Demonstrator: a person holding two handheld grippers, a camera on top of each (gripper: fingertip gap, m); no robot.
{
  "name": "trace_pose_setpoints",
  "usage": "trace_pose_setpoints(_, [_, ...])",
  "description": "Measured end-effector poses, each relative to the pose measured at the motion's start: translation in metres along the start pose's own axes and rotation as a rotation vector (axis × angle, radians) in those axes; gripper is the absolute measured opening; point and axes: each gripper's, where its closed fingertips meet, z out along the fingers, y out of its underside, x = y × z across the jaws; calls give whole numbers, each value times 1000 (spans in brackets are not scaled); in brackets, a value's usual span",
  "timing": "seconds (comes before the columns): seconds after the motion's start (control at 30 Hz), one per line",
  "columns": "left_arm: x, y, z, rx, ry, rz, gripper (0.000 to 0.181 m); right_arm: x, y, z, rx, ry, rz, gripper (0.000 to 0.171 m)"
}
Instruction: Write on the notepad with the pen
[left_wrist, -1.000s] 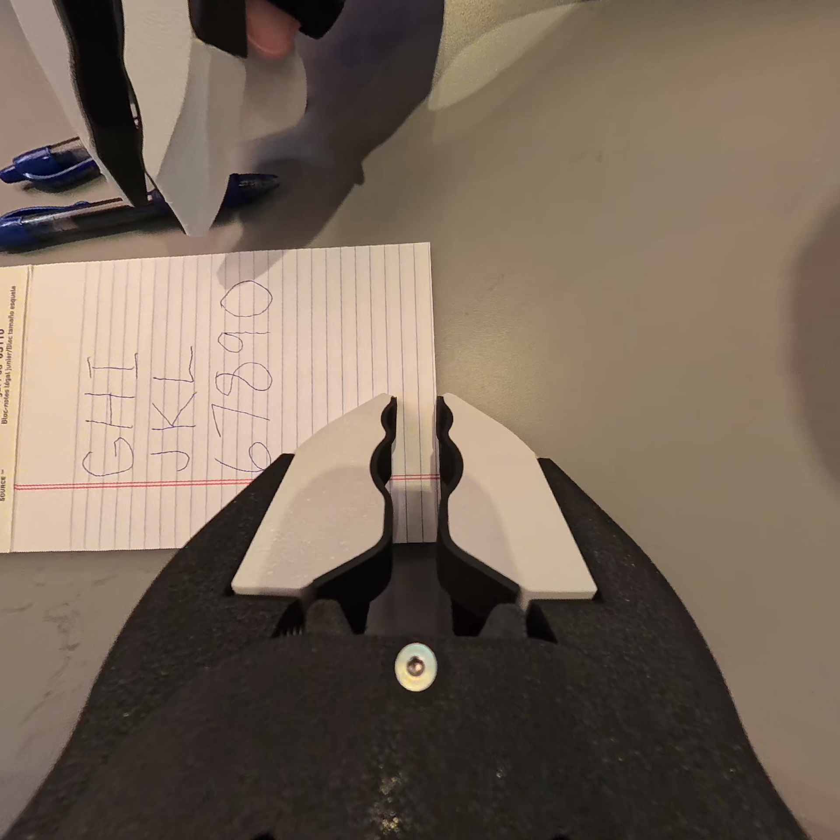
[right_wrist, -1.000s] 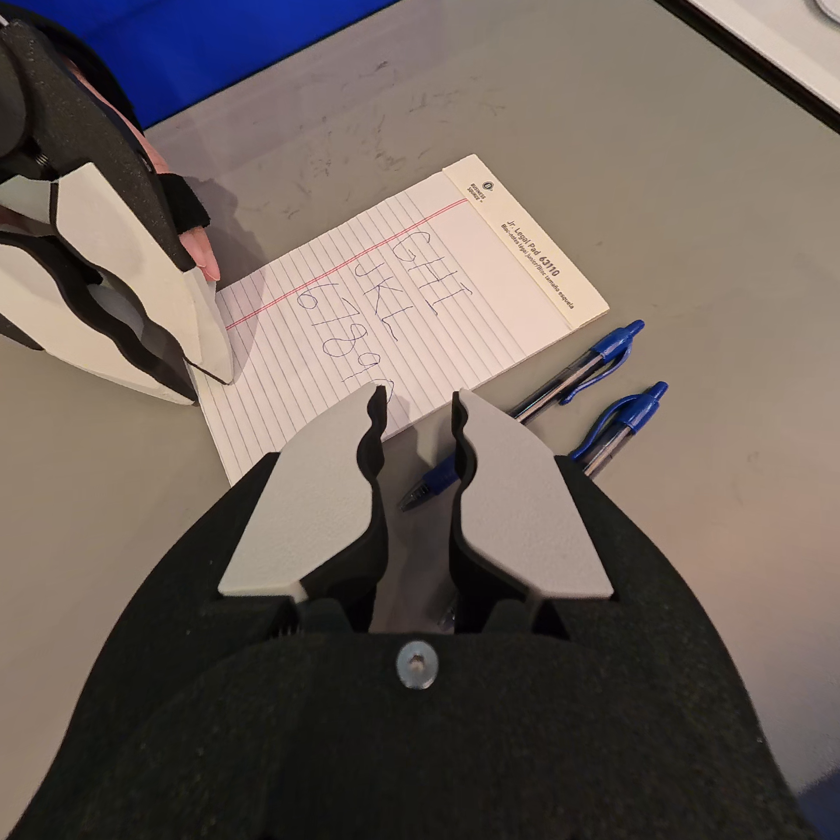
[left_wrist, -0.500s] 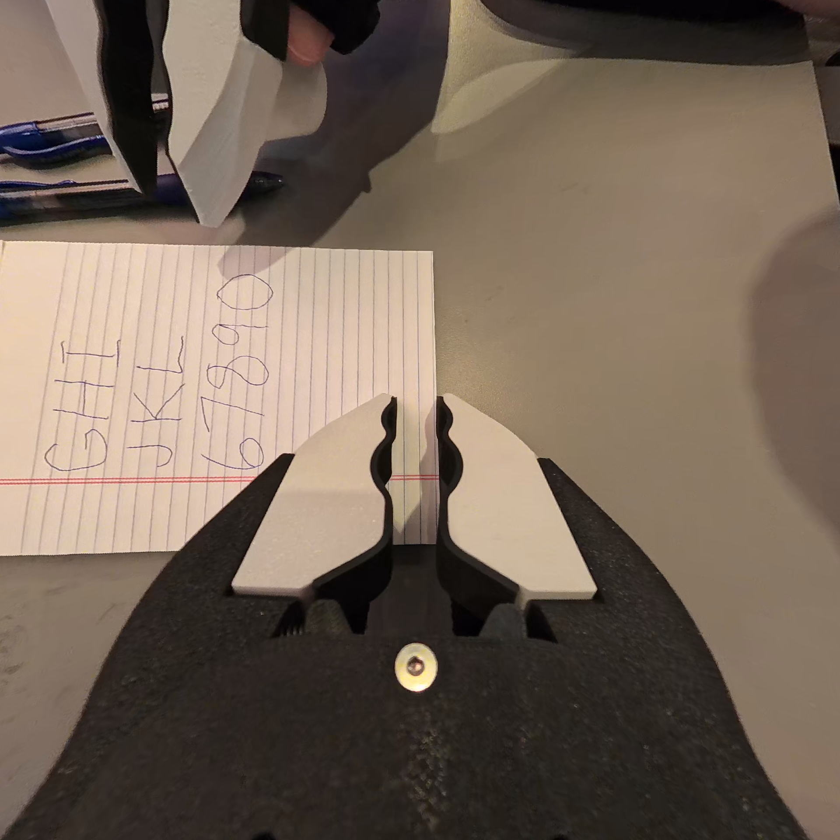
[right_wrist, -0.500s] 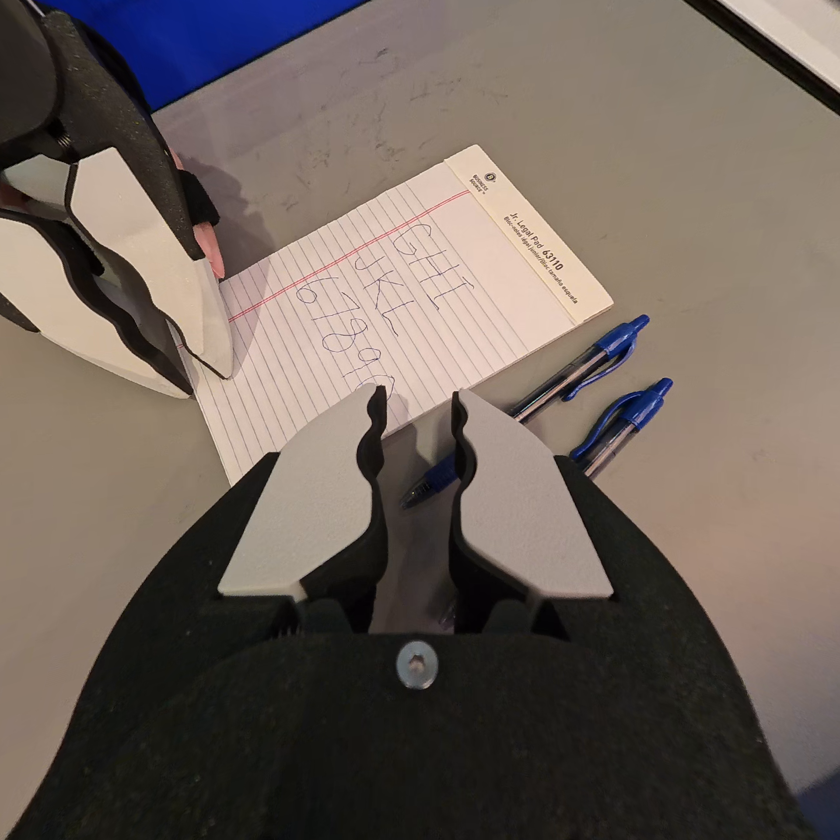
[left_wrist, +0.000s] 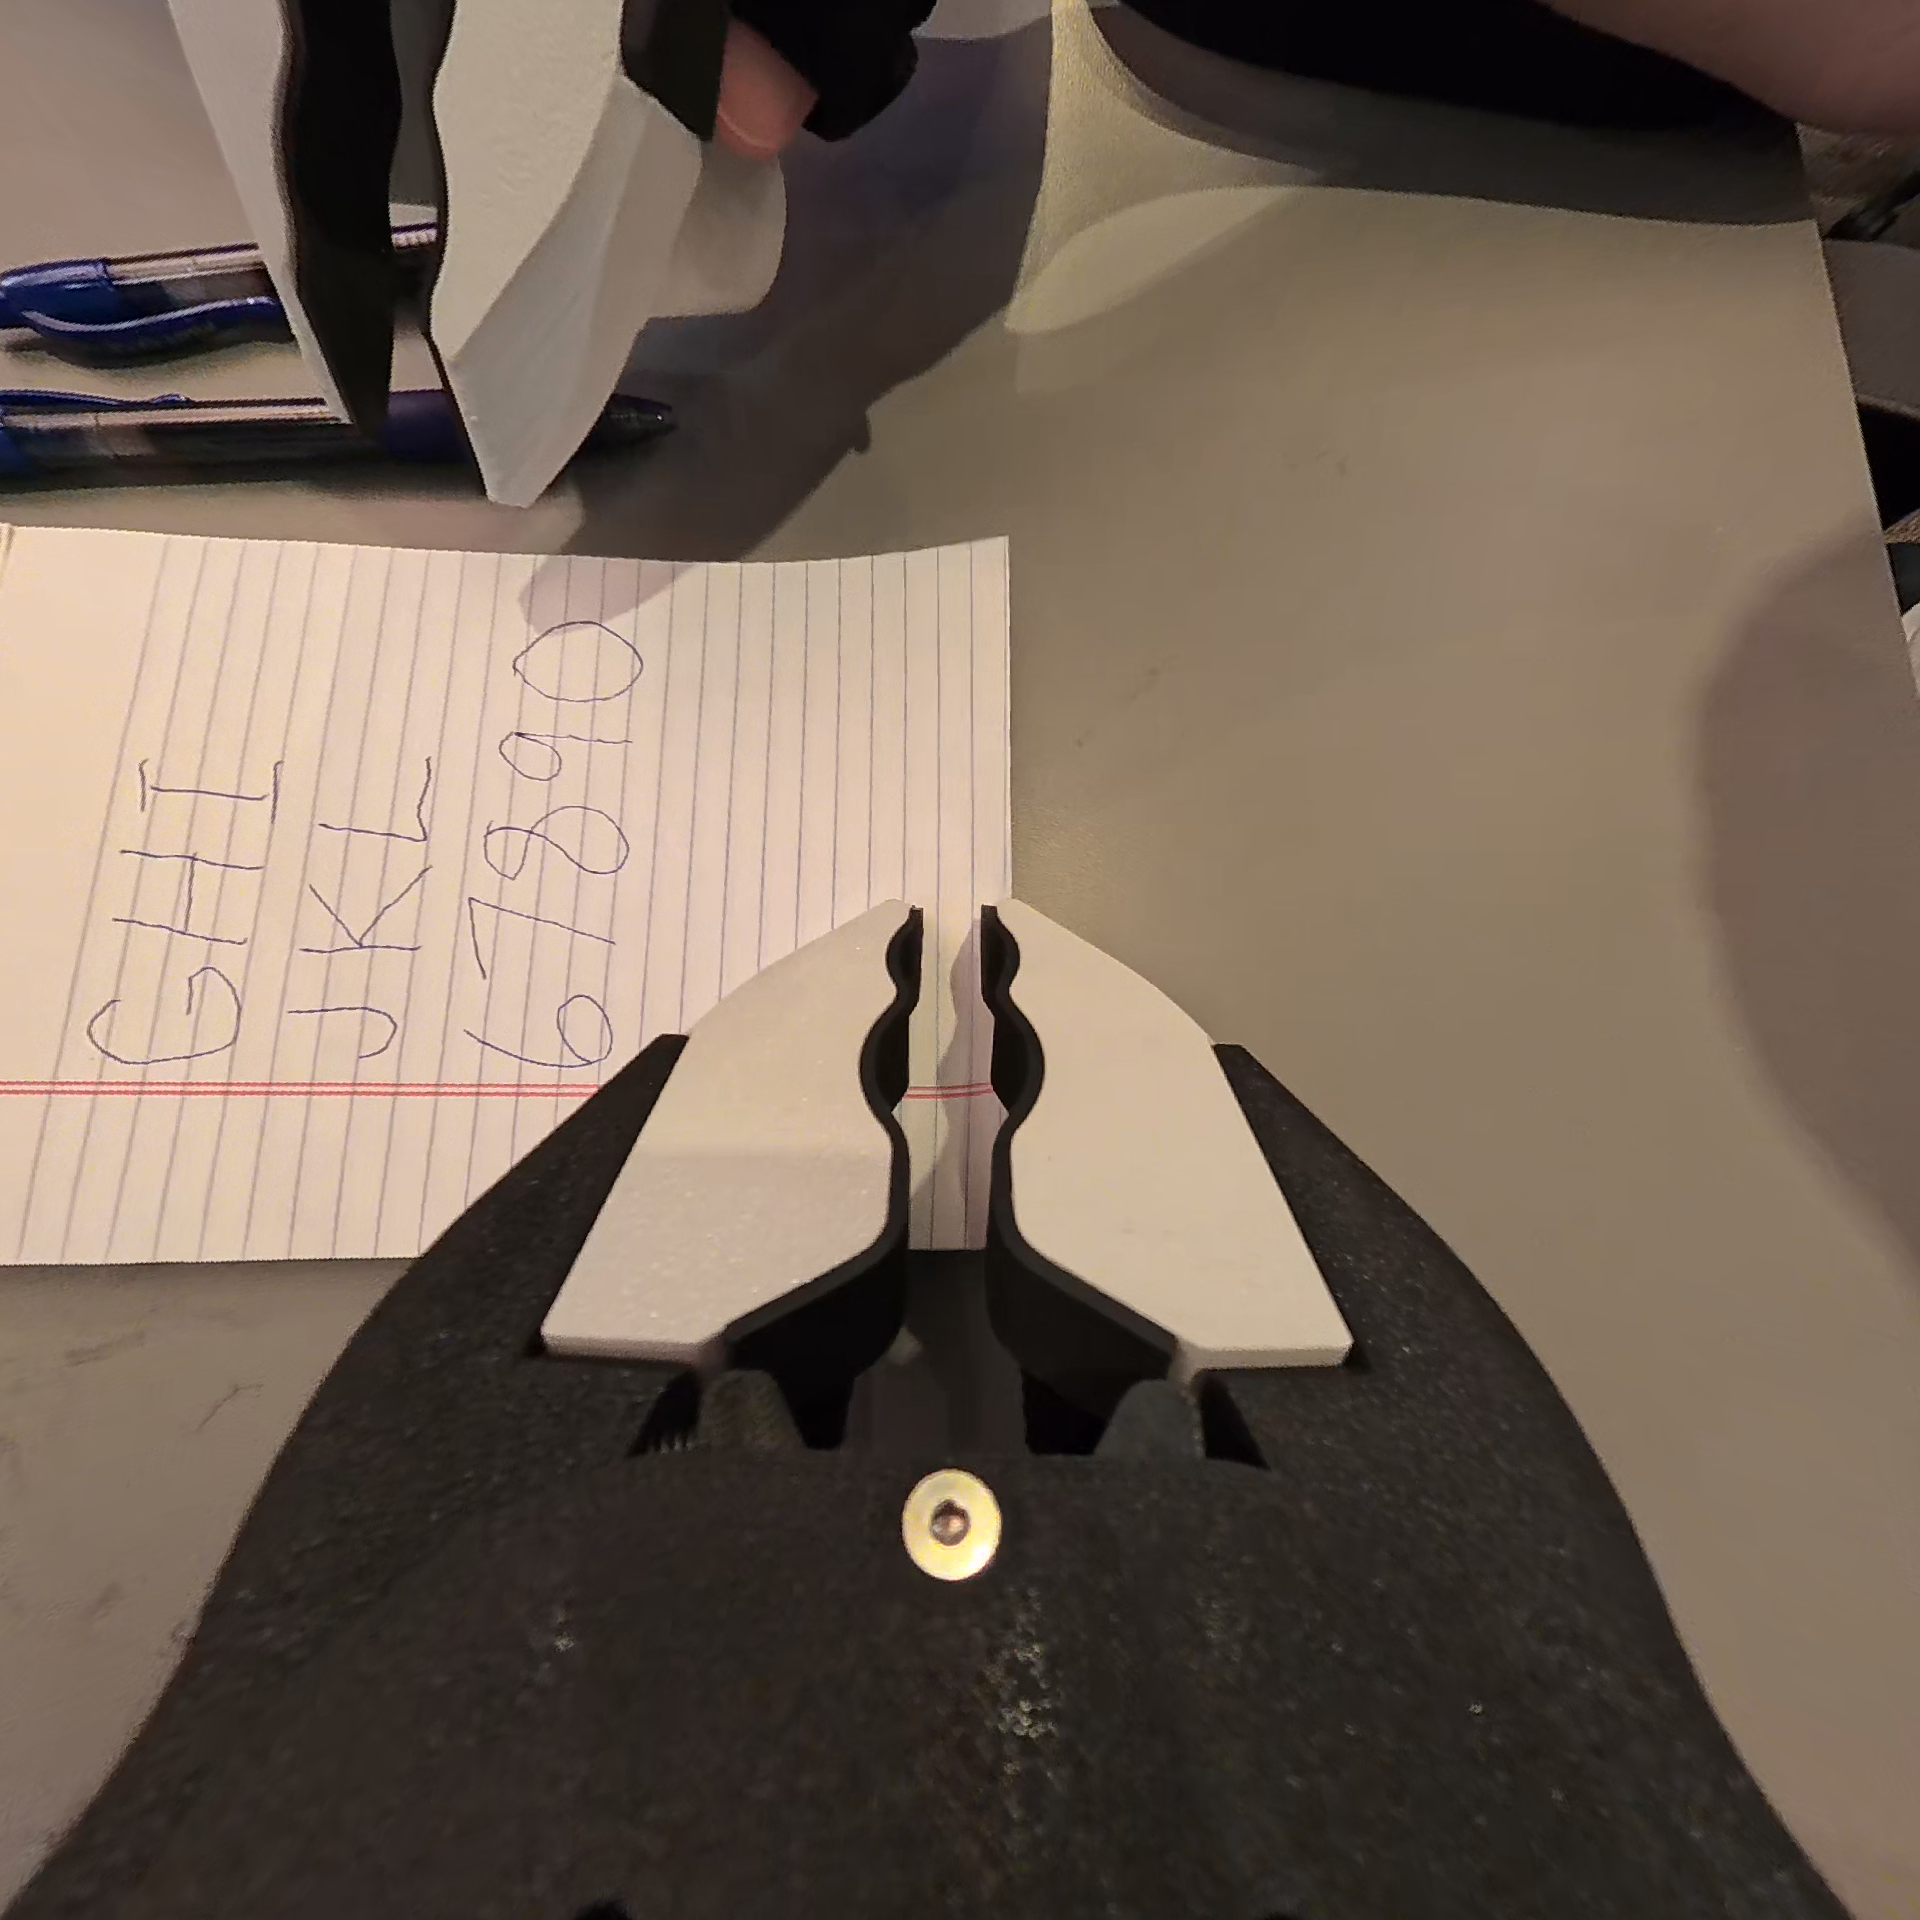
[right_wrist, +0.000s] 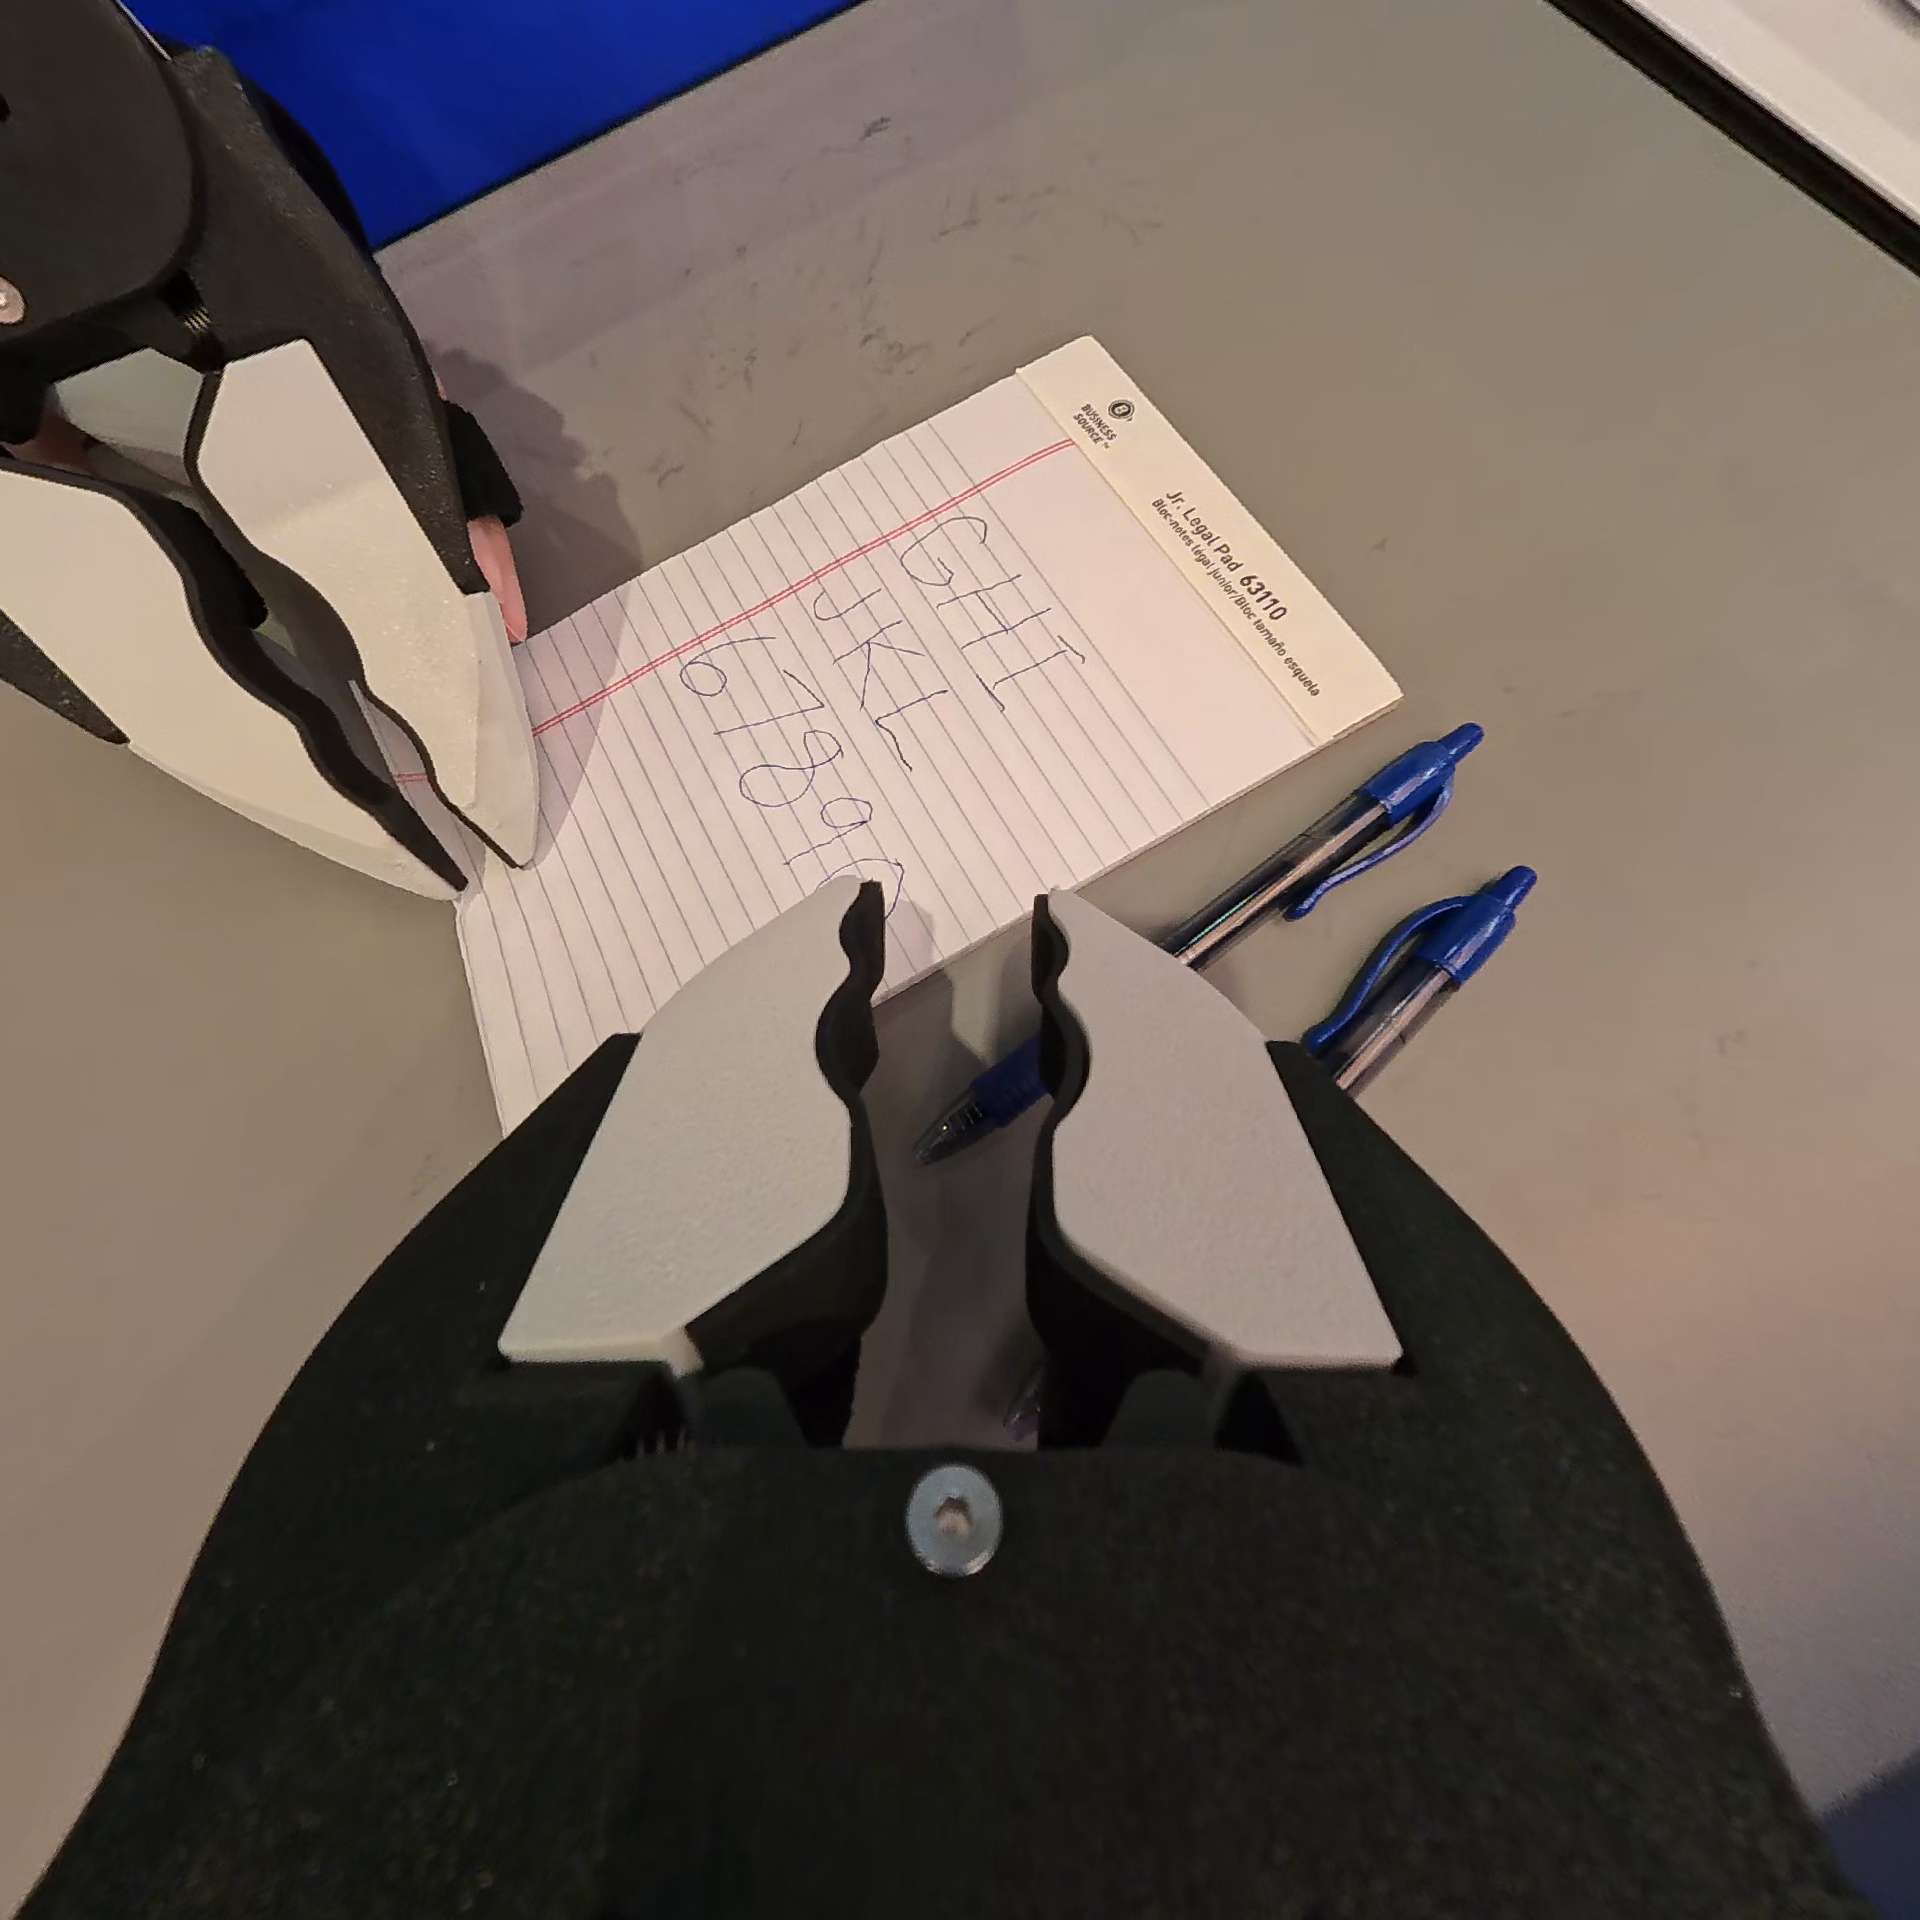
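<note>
Beside the notepad (right_wrist: 935, 665), the pen (right_wrist: 982, 1101) lies diagonally beneath the right hand-held gripper (right_wrist: 956, 909), slightly parted, empty.

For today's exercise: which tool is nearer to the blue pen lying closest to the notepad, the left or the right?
Right. The right tool hangs directly over that pen, fingers either side of its tip end. The left tool rests at the notepad's opposite bottom corner, across the page.

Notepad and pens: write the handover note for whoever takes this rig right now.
Left gripper: open a crack, empty, tips at the notepad corner.
Right gripper: open, empty, above the nearer pen, near its tip.
Nearer pen and second pen lie on the table beside the pad.
Done: three handwritten lines.
Left: more writing needs a pen picked up first.
</note>
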Motion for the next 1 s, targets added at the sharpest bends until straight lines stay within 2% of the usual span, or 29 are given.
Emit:
trace_pose_setpoints(0.27, [1,0,0,1,9,-4,8,-2,-2,-3,5,-8,-19,26])
trace_pose_setpoints(0.5, [-1,1,0,3,4,-22,0,-55,10,-21,-22,-309,-246,27])
trace_pose_setpoints(0.63, [-1,1,0,4,4,-21,0,-62,20,-27,-60,-297,-365,30])
trace_pose_setpoints(0.7, [1,1,-1,3,18,-18,7,-63,19,-27,-50,-275,-391,31])
trace_pose_setpoints(0.83, [5,0,1,-9,13,29,22,-60,17,-25,-43,-255,-381,32])
trace_pose_setpoints(1.0, [6,-1,2,-26,-14,68,22,-56,26,-18,-88,-248,-363,32])
